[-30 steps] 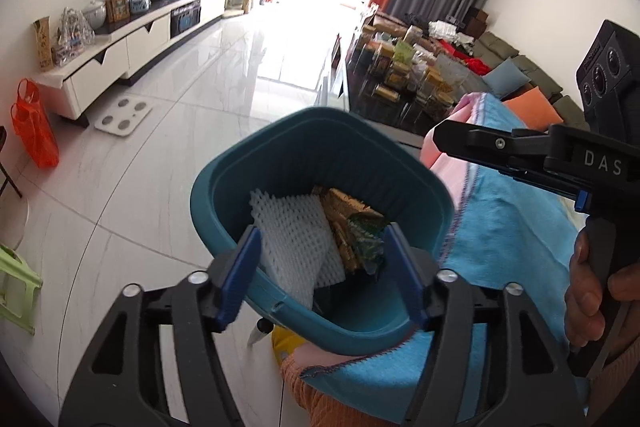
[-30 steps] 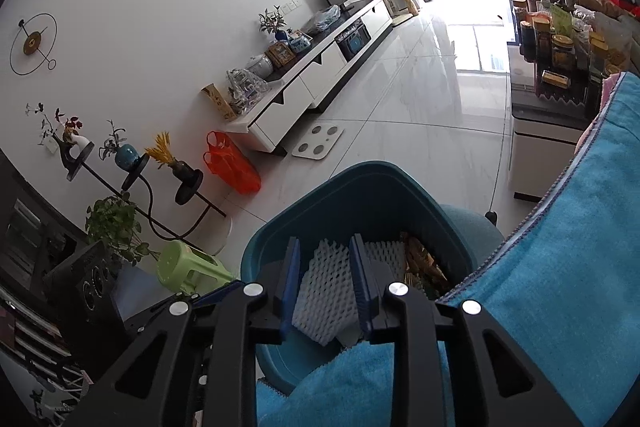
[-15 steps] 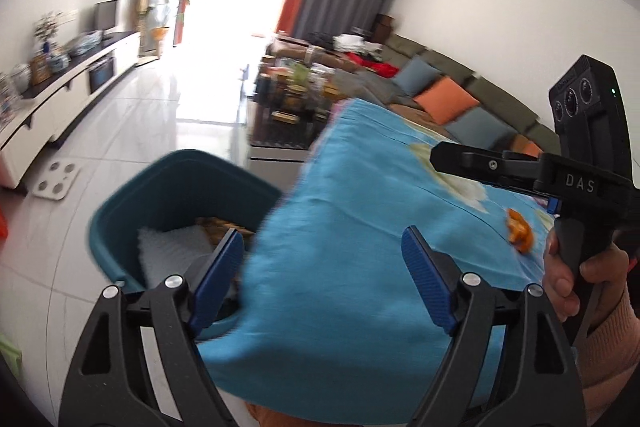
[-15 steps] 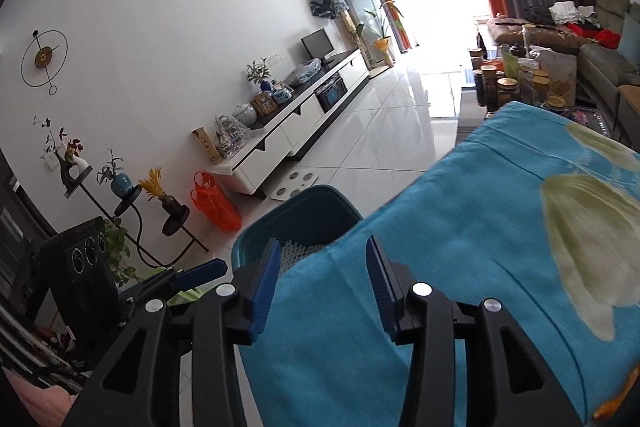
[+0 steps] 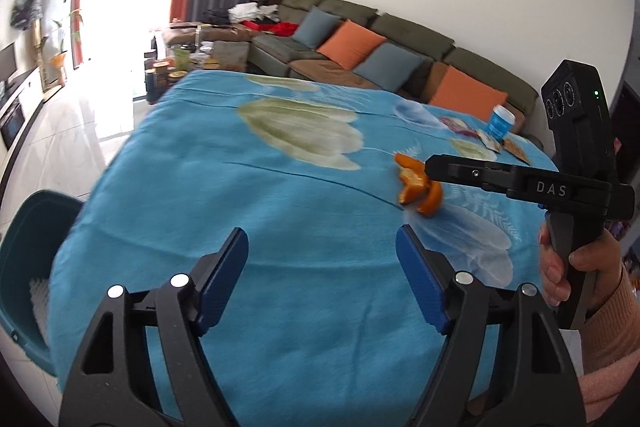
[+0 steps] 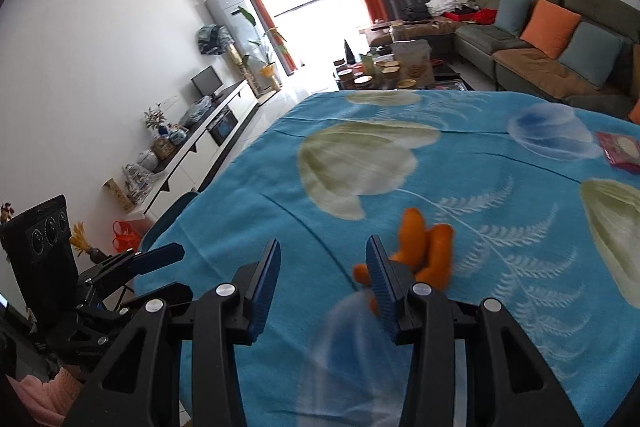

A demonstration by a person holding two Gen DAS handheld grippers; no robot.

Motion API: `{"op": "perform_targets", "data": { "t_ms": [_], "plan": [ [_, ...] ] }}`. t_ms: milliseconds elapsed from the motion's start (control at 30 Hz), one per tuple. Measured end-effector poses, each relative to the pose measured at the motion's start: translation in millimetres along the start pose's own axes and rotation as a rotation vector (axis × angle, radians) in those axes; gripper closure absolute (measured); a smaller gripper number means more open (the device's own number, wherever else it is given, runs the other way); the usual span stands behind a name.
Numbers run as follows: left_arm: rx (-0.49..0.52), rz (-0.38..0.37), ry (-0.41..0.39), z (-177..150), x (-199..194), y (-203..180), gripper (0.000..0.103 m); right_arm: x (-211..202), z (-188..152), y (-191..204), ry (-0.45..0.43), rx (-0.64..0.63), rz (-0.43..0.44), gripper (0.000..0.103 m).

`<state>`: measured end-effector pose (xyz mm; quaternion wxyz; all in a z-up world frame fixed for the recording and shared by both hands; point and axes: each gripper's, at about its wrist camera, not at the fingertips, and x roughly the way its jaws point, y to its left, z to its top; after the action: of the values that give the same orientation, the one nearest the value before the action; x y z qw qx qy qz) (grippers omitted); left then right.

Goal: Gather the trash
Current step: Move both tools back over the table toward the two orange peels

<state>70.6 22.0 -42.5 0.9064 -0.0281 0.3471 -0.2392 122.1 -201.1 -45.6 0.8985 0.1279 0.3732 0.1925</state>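
Two grippers hang over a table draped in a blue cloth with pale leaf prints (image 5: 192, 195).

From the left wrist, the left gripper (image 5: 322, 275) has its blue-padded jaws spread wide and closing, with only bare cloth between them. A curled piece of orange peel (image 5: 418, 187) lies on the cloth at about one o'clock from those jaws, apart from them. At three o'clock a hand (image 5: 576, 267) holds the right gripper's black handle, whose finger reaches just past the peel. A teal plastic bin (image 5: 28, 247) sits below the table edge at nine o'clock. Flat snack wrappers (image 5: 486, 137) and a small blue tub (image 5: 500, 121) lie far back at two o'clock.

From the right wrist, the right gripper (image 6: 322, 279) stands partly parted and empty. The peel (image 6: 424, 251) lies just beyond its right pad, at one o'clock. A pink wrapper (image 6: 620, 151) lies at three o'clock.
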Motion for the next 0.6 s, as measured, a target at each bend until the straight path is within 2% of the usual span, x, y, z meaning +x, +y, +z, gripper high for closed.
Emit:
{"op": "perform_targets", "data": {
  "t_ms": [200,367,467,600],
  "plan": [
    [0.049,-0.029,0.057,13.0,30.2,-23.6,0.033,2.8,-4.1,-32.5,0.007,0.058,-0.057,0.061],
    [0.051,-0.043,0.098,20.7,47.6,-31.5,0.036,13.9,-6.6,-46.6,0.032,0.076,-0.064,0.062],
    [0.057,-0.049,0.111,22.5,53.2,-34.2,0.036,18.1,-10.2,-52.5,0.051,0.088,-0.057,0.063],
    [0.059,-0.059,0.127,23.2,60.7,-36.7,0.036,20.3,-14.6,-63.1,0.065,0.131,-0.012,0.071]
  ]
}}
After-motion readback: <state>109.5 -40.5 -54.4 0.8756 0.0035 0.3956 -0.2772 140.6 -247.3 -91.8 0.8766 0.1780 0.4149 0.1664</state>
